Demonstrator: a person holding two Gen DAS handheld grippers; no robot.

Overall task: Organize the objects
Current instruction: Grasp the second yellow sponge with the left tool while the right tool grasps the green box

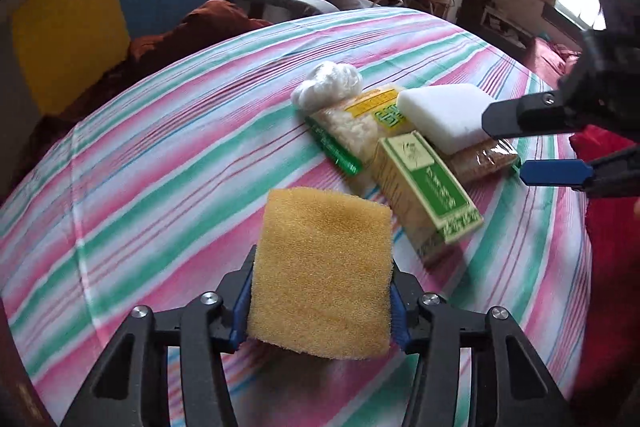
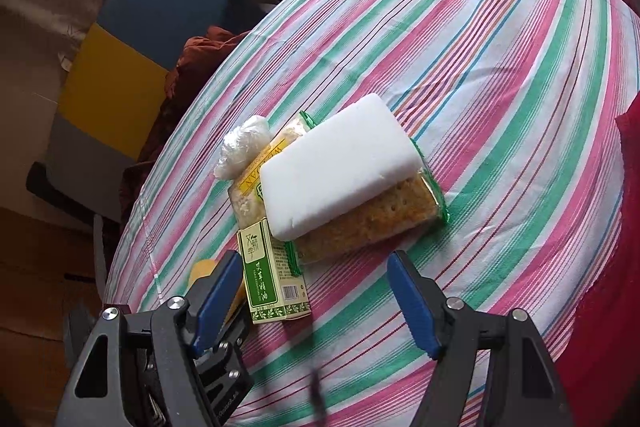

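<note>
While the left gripper [image 1: 320, 311] points down over the striped pink, green and white cloth [image 1: 160, 187] that covers the table, its blue pads [image 1: 241, 307] press on both sides of a yellow, coarse-pored rectangular sponge [image 1: 320, 275], which stands up between them and is clamped fast. Whether the sponge's lower edge touches the cloth I cannot tell.

Further along the table lies a small heap of things. A green and cream cardboard box with printed characters [image 1: 428, 187] lies flat, near the sponge but apart from it. Behind it rest two clear packets with green edges: one holds pale puffed pieces [image 1: 352, 131], the other brown cracker-like squares [image 2: 372, 223]. A thick white foam block [image 2: 340, 167] lies slanted on top of both packets, and a crumpled clear plastic bag [image 1: 326, 85] sits at the far end of the heap, touching the pale packet.

The right gripper [image 2: 308, 291] hangs over the near side of that heap with its blue-padded jaws spread wide and nothing between them; seen from the left wrist, its fingertips reach in beside the white foam block.

Past the table edge stand a chair with blue and yellow panels [image 1: 120, 7] and a rust-brown cloth [image 1: 208, 23] bunched against it.
</note>
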